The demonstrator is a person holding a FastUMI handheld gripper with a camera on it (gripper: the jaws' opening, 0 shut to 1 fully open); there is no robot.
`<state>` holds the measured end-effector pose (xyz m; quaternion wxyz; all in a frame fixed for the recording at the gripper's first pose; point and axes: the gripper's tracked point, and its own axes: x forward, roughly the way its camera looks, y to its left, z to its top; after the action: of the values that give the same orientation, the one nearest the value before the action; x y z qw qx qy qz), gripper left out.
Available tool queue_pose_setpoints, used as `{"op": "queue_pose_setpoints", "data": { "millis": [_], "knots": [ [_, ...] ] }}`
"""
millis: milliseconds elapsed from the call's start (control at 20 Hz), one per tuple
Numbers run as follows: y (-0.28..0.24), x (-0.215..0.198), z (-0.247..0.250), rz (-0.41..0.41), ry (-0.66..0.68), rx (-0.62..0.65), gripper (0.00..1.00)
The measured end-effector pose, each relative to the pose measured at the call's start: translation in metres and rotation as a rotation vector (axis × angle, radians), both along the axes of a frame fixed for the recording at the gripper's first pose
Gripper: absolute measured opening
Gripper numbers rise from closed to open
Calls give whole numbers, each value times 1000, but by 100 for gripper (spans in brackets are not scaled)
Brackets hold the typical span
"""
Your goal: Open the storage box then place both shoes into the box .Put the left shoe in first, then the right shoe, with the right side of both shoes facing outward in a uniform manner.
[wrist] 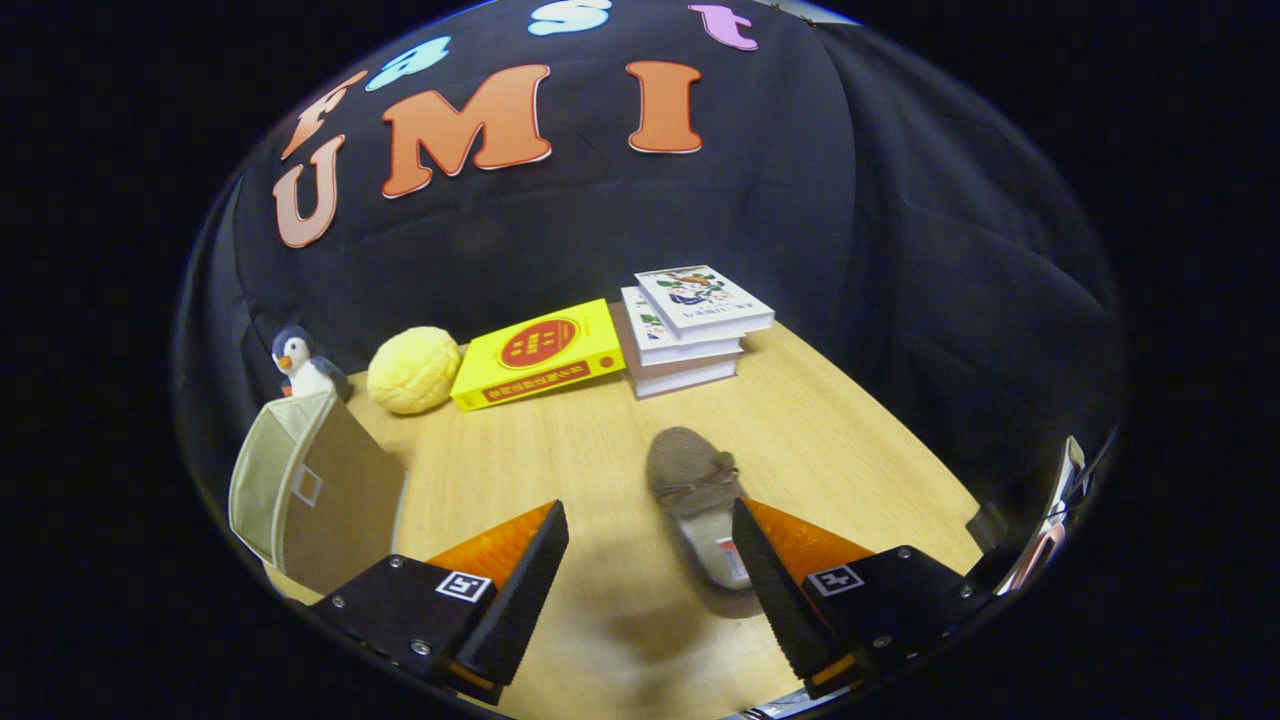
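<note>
A brown moccasin shoe [693,490] with a bow lies on the wooden table [560,450], toe pointing away, its heel end close to my right finger. The beige fabric storage box [310,490] stands to the left, just beyond my left finger; its lid looks raised on the near-left side. My gripper [650,530] hovers above the table, open wide, with nothing between its fingers. The shoe sits just ahead and toward the right finger, partly hidden by it.
At the back of the table rest a penguin plush [300,365], a yellow fuzzy ball [414,370], a yellow book [538,352] and a stack of white books [690,325]. The table's right edge runs diagonally beyond the right finger.
</note>
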<state>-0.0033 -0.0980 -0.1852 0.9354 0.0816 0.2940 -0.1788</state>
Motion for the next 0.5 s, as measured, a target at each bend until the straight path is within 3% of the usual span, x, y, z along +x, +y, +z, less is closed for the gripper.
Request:
{"op": "queue_pose_setpoints", "data": {
  "millis": [250,350,500],
  "knots": [
    [-51,-11,-33,-7,54,-15,98],
    [-60,-9,-47,14,78,-15,94],
    [-68,1,-66,48,101,-22,78]
  ]
}}
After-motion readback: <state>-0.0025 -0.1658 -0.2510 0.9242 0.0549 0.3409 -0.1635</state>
